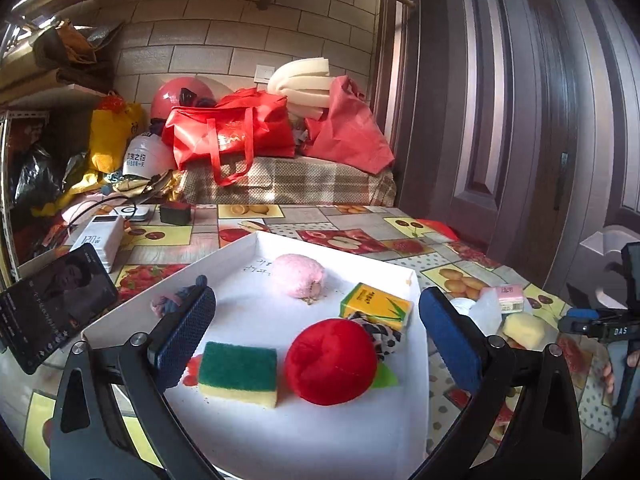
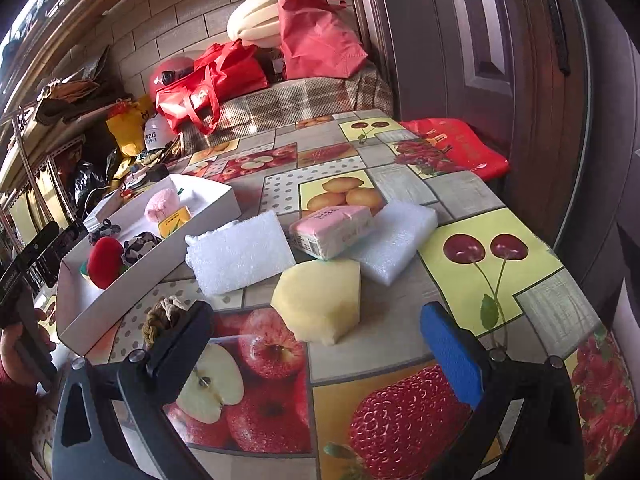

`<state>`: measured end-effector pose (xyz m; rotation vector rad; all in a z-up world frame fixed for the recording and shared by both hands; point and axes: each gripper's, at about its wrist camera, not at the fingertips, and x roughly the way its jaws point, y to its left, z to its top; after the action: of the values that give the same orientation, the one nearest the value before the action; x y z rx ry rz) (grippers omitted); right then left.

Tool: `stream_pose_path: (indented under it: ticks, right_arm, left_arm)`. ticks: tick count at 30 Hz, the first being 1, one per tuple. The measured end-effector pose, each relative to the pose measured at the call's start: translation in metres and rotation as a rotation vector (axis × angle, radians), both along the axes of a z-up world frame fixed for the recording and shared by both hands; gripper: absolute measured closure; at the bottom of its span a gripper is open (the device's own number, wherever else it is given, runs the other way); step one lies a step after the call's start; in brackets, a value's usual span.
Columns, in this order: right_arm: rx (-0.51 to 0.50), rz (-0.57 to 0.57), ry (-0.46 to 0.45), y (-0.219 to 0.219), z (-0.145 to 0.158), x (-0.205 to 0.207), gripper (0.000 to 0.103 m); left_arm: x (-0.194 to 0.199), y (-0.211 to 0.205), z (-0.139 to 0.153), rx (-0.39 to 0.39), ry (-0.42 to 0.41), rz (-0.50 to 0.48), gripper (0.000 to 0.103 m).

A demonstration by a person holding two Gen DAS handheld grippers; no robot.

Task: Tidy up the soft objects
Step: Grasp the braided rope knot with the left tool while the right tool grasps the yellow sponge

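Left gripper (image 1: 316,320): black angular arms are carrying two blue pads with a fine mesh texture.
Left gripper screws: round silver heads are showing at the arm joints, two behind each pad.
Right gripper (image 2: 320,332): black arms are bearing one bright blue pad and one pad looking dark in shadow.
Right gripper marking: white letters "DAS" are showing on its black body.
Sleeve (image 2: 16,408): dark red fabric is covering the wrist behind the left gripper.

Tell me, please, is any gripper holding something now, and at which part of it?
Nothing is held. The left gripper is open above the white tray, and the right gripper is open above the table, near the yellow sponge.
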<state>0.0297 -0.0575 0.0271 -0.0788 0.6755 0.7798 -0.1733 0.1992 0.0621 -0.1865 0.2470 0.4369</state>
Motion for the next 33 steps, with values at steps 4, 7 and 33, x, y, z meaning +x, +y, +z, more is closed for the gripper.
stream_pose_path:
  ticks: [4, 7, 33]
  right_arm:
    - [-0.076, 0.038, 0.027, 0.017, -0.009, 0.014, 0.0]
    - [-0.155, 0.07, -0.009, 0.034, -0.015, 0.015, 0.0]
    - [0.009, 0.106, -0.152, 0.021, 0.008, -0.001, 0.043]
  left_arm:
    - [0.047, -0.061, -0.009, 0.023, 0.18, -0.236, 0.001]
    - [0.082, -0.097, -0.02, 0.036, 0.316, -0.326, 0.001]
    - [0.129, -0.122, -0.036, 0.096, 0.443, -0.343, 0.068]
